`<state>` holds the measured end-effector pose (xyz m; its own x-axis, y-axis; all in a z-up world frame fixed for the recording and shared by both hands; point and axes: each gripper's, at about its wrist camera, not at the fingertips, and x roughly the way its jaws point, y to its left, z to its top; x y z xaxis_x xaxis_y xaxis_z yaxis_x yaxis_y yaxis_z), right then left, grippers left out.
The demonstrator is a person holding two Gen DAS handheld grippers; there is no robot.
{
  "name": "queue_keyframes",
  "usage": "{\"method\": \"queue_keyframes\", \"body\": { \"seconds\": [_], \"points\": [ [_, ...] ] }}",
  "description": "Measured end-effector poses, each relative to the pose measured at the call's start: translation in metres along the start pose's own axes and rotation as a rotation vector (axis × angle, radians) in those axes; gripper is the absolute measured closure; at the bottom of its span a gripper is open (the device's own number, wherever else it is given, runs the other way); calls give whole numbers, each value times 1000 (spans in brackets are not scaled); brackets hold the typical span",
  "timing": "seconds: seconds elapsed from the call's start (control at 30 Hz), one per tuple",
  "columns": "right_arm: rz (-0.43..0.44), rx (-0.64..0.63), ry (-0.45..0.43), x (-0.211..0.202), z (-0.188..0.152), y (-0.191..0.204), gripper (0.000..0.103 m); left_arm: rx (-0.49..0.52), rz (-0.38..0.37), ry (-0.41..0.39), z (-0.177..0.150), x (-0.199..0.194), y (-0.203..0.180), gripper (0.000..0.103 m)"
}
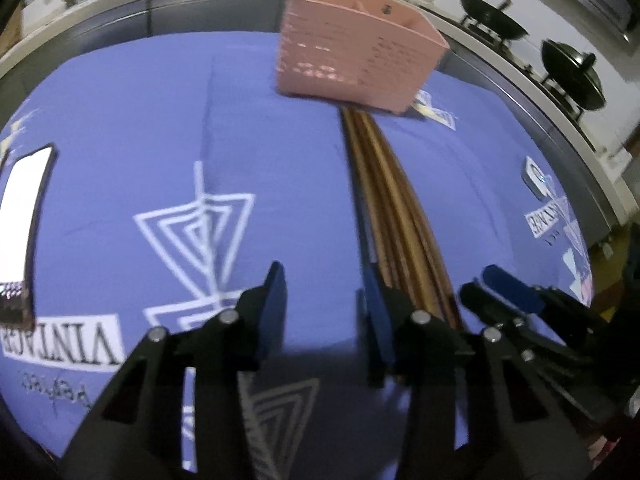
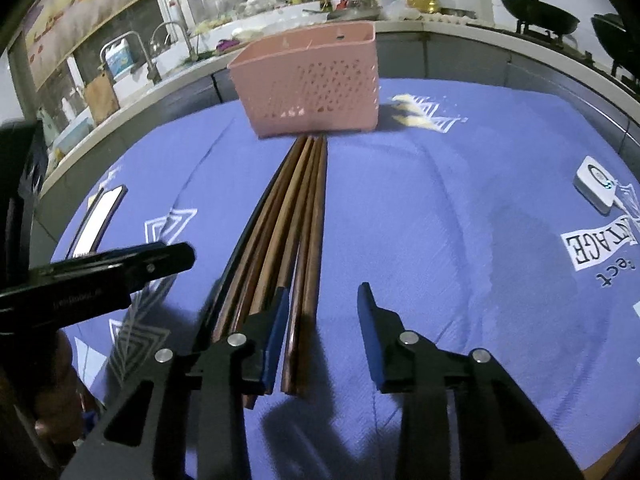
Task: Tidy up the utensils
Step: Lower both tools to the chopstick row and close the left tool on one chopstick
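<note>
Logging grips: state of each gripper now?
Left gripper: open, nothing held.
Right gripper: open, some chopsticks between pads, not gripped.

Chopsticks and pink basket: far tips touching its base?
Cannot tell. In both wrist views the chopsticks run right up to the pink basket, but no clear gap or contact shows.

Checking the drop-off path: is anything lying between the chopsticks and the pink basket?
Nothing visible does. The bundle of brown wooden chopsticks lies on the purple printed cloth with its far tips right at the foot of the pink perforated plastic basket.
</note>
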<state>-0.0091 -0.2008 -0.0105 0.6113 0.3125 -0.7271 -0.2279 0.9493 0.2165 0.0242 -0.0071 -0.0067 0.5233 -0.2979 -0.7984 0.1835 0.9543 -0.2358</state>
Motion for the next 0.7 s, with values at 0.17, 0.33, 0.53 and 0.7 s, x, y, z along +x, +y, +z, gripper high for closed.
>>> {"method": "queue_keyframes", "body": {
  "seconds": [0.17, 0.33, 0.53, 0.7],
  "points": [
    [-9, -28, 31, 8, -4, 0, 67, 48, 7, 8, 3, 13, -15, 68],
    [-30, -85, 22, 10, -4, 6, 67, 94, 71, 15, 3, 25, -23, 73],
    [-33, -53, 24, 11, -2, -2, 67, 112, 96, 21, 7, 26, -26, 73],
    [-36, -81, 37, 14, -1, 0, 72, 176, 154, 14, 7, 34, -40, 73]
  ]
}}
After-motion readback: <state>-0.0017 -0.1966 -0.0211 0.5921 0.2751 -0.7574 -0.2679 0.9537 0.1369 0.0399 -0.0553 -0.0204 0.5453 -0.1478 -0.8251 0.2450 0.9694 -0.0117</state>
